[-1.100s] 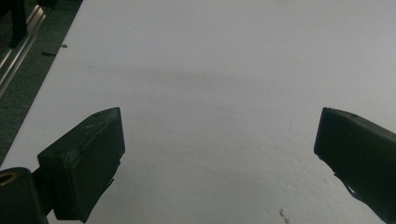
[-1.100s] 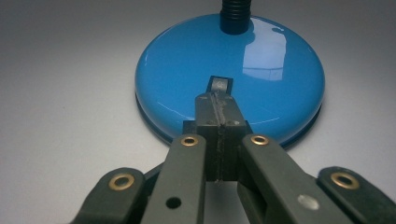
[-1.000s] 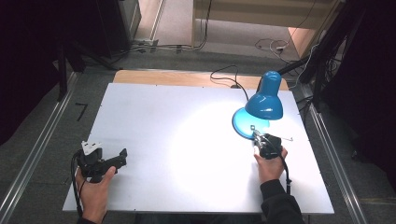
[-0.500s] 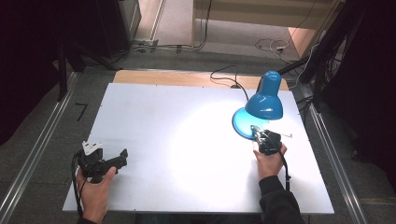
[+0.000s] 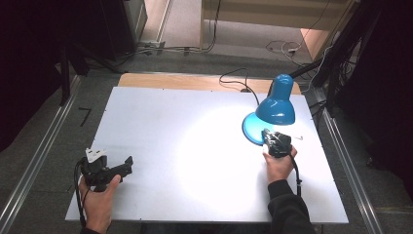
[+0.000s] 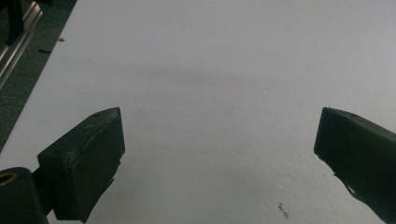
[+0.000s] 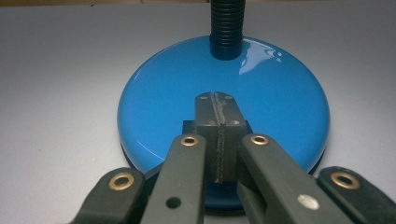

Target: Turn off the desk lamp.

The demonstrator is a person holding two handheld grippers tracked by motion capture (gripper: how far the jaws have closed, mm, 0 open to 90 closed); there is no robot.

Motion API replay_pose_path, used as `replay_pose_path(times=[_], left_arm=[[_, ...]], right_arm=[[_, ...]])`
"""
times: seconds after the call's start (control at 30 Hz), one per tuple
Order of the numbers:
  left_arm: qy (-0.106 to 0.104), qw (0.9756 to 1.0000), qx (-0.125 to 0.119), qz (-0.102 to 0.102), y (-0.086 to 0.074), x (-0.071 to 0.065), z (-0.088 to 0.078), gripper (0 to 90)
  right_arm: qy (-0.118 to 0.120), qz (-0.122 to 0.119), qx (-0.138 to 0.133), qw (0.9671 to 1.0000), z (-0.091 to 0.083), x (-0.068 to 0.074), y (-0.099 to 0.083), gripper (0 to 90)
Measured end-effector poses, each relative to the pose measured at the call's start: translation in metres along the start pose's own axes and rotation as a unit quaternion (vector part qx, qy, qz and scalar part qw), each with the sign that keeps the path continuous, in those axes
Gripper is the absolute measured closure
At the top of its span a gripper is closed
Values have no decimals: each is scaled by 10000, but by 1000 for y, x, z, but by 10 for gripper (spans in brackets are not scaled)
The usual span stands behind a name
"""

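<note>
Looking along my right gripper, I see its jaws pressed flat together with nothing between them, the tips set over a small dark block on the near part of the blue lamp base. I judge that block to be the switch, though I cannot tell whether the tips actually touch it. The ribbed neck rises at 12 o'clock from the tips, so the line from jaws to neck runs straight ahead.

From above, the lamp stands at about 2 o'clock on the white table, its shade lit and aimed toward 9 o'clock. My right hand is right at the base; my left gripper rests at 8 o'clock, well apart, jaws spread wide over bare table.
</note>
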State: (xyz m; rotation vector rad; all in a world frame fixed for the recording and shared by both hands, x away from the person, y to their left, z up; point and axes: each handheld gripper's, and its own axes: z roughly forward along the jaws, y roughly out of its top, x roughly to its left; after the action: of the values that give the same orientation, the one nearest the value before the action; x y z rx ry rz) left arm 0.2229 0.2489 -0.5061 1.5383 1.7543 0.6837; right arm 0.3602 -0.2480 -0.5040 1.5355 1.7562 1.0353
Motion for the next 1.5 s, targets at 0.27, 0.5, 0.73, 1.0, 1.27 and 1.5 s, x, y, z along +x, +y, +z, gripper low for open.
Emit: replay_pose_path(times=[0.27, 0.5, 0.73, 1.0, 1.27, 1.5], left_arm=[[-14, 10000, -1, 15, 0, -1, 0, 23], [-8, 10000, -8, 8, 0, -1, 0, 23], [-26, 10000, 7, 5, 0, -1, 0, 22], [-43, 10000, 16, -1, 0, -1, 0, 23], [-59, 10000, 24, -7, 0, -1, 0, 23], [-60, 10000, 17, -16, 0, 0, 0, 23]], right_arm=[[-41, -185, -39, 9998, 0, 2, -1, 876], [-79, -156, -61, 9998, 1, 2, -1, 877], [-75, -145, -74, 9998, 1, 2, -1, 878], [-48, -111, -88, 9999, 2, 1, -1, 878], [-50, -124, -101, 9999, 2, 1, -1, 879], [-39, -126, -108, 9999, 2, 0, -1, 879]])
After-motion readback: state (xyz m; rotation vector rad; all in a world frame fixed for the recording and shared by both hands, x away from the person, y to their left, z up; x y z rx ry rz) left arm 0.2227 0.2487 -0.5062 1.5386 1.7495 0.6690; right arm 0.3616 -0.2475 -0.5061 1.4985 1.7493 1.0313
